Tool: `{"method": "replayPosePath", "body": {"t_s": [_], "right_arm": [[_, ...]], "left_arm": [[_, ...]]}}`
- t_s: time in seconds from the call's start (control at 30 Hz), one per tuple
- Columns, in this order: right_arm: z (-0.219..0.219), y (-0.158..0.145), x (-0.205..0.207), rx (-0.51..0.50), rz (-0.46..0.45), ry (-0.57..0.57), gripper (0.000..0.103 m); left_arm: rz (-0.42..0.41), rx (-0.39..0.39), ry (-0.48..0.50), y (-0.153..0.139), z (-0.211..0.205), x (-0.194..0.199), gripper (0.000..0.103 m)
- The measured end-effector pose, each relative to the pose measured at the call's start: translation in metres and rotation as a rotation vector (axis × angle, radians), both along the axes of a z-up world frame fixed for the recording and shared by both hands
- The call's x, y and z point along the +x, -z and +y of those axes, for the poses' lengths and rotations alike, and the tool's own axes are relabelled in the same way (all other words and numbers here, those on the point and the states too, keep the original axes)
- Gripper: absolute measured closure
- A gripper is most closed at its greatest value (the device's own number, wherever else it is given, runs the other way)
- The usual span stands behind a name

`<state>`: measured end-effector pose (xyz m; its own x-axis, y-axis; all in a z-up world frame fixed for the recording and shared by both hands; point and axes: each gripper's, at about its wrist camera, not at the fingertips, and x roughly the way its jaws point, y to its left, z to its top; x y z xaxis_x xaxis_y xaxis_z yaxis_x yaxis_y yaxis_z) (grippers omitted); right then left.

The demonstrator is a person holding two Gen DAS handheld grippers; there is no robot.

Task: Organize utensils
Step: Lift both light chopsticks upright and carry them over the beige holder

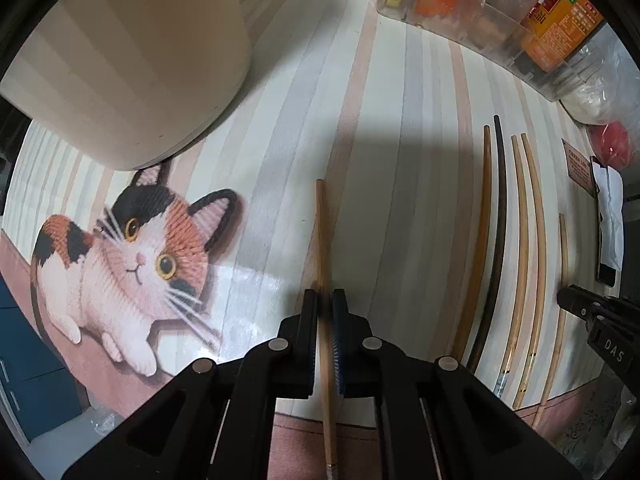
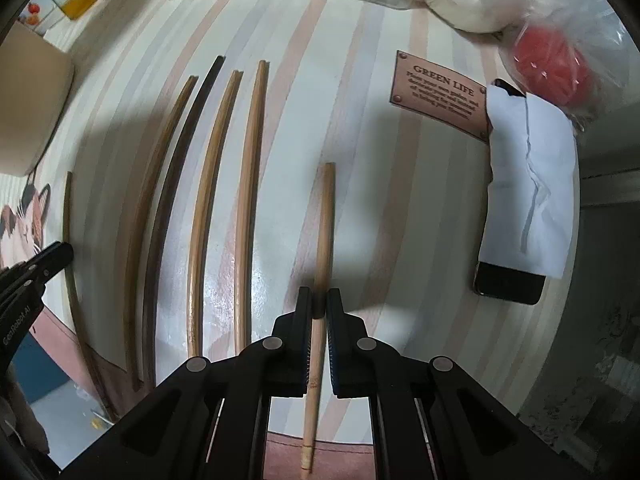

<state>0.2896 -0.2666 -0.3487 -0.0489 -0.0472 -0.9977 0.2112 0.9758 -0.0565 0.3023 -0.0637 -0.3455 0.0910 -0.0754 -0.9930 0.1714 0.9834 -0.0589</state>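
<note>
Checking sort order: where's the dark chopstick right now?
The dark chopstick lies on the striped mat, second from the left in the row of four, between two light wooden ones, left of the right gripper.

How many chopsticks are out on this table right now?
6: four lie side by side on the mat, one sits in the left gripper, one in the right gripper. Others may be hidden.

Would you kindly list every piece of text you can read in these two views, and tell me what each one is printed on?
"GREEN LIFE": heading of the brown plaque printed on the tablecloth; the smaller lines beneath are too blurred to read.
"DAS": on the right gripper, seen from the left wrist.
"GenRobot.AI": on the left gripper, seen from the right wrist.
Orange packages in the clear organizer: Chinese print, too small to read.
</note>
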Motion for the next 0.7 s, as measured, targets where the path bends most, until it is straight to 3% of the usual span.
{"method": "replayPosePath", "body": {"t_s": [0.27, 0.47, 0.7], "right_arm": [[-0.008, -0.035, -0.022, 0.100, -0.124, 0.050, 0.096], [-0.005, -0.085, -0.030, 0.152, -0.258, 0.042, 0.097], [0.004, -0.151, -0.004, 0.190, -0.425, 0.014, 0.097]], "left_arm": [[-0.110, -0.059, -0.010, -0.053, 0.006, -0.011, 0.099], [-0.207, -0.099, -0.022, -0.094, 0.019, -0.018, 0.099], [-0.384, -0.178, -0.060, -0.175, 0.032, -0.002, 0.099]]}}
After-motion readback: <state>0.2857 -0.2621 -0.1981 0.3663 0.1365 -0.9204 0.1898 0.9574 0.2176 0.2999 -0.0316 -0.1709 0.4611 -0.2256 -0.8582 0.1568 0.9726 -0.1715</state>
